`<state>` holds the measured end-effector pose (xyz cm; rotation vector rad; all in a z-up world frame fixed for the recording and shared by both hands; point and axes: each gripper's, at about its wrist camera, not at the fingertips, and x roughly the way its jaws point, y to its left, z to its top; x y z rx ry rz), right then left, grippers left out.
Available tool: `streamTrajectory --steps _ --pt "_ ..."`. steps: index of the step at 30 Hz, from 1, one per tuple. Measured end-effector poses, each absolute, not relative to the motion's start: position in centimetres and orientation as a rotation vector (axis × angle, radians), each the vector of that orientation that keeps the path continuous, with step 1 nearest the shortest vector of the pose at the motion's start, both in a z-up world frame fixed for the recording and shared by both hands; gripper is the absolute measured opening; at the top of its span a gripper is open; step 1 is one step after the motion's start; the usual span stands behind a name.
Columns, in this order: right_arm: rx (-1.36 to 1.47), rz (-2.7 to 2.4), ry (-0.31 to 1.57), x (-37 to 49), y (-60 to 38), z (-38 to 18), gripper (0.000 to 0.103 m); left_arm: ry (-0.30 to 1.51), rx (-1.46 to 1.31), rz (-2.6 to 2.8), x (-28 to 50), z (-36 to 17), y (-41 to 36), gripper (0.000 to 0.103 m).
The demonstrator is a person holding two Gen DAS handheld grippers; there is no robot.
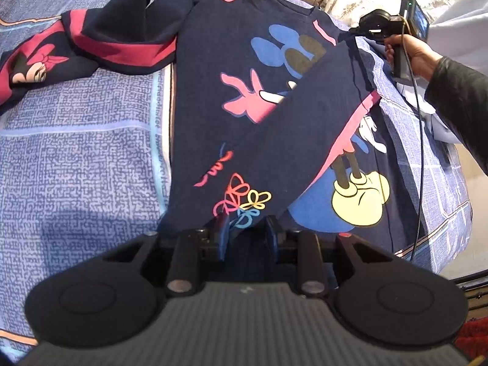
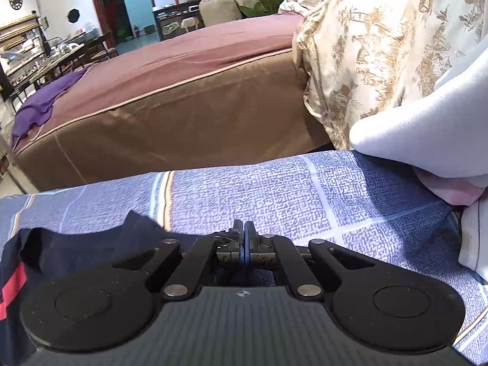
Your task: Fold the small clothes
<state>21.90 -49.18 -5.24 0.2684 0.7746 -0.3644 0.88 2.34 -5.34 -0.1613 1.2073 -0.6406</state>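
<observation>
A small navy sweatshirt with a bright cartoon print lies face up on the blue patterned bedspread, its body running away from the left tool. One sleeve with red bands sprawls out to the far left in a loose heap; the other is already laid slantwise across the chest.

The left tool sits at the hem with its jaws a little apart. Navy cloth fills the gap, but whether the pads are pressing it I cannot tell from here. The right tool has its jaws together with nothing between them, out over bare bedspread beyond the garment's edge.

This is a light, limp knit. It will sag and drag rather than hold any shape, so a pinch in the middle would only bunch it. I would take it at the thicker seams: the hem corners, the cuff, the shoulder line. The sprawled sleeve looks best lifted by its cuff and carried across.
</observation>
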Motion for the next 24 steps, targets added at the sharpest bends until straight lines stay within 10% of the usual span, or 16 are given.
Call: streamTrajectory --steps 3,9,16,24 --pt "0.23 -0.353 0.763 21.5 -48.3 -5.3 0.003 1.215 -0.186 -0.634 1.1 -5.6 2.3 0.026" --pt "0.125 -0.247 0.628 16.4 -44.9 -2.7 0.042 1.212 -0.175 -0.633 1.2 -5.6 2.2 0.026" --pt "0.221 0.071 0.78 8.6 -38.5 -4.8 0.042 1.176 -0.171 -0.623 -0.2 -3.7 3.4 0.05" --pt "-0.14 0.02 0.819 2.1 -32.4 -7.9 0.049 1.135 -0.142 -0.45 -3.2 -1.5 9.2 0.05"
